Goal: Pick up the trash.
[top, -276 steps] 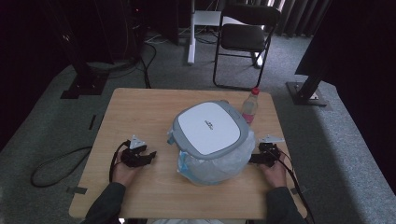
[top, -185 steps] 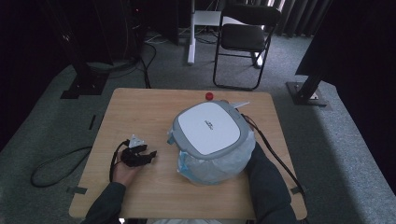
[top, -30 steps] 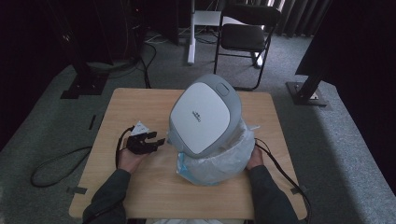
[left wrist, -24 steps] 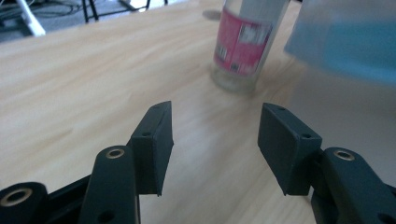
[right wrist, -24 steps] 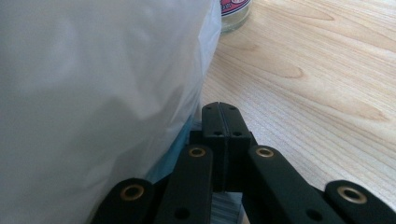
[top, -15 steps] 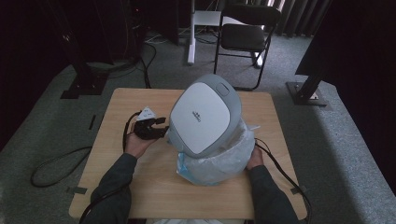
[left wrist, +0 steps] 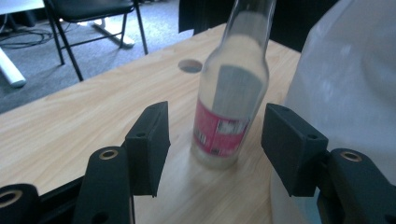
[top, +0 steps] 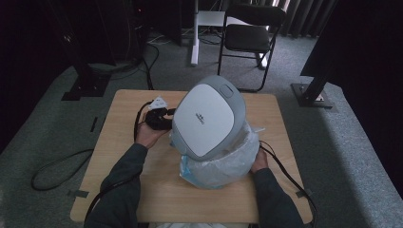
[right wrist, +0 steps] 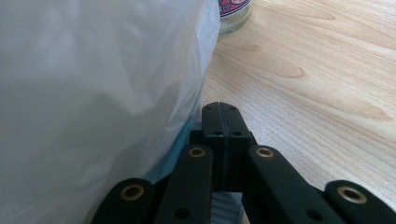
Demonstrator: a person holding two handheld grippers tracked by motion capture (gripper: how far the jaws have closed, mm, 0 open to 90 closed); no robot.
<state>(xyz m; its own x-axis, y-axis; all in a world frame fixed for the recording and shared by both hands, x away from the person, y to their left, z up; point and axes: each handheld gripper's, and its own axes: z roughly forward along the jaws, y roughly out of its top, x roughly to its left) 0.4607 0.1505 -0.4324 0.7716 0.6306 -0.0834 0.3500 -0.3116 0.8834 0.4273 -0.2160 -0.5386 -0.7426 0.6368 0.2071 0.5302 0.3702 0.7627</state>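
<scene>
High view: the left claw [top: 164,115] reaches behind the raised grey-and-white lid [top: 209,118] of a bag-lined bin [top: 223,164] on the desk [top: 119,156]. Left gripper view shows its jaws spread wide on either side of an upright glass bottle [left wrist: 231,93] with a pink label, not touching it. The right claw [right wrist: 223,122] is clenched on nothing, beside the white bag [right wrist: 93,79].

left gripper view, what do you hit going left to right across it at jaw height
Left black jaw pad → upright clear glass bottle with a pink label, standing in the gap between the pads → right black jaw pad → translucent white plastic bag.
</scene>
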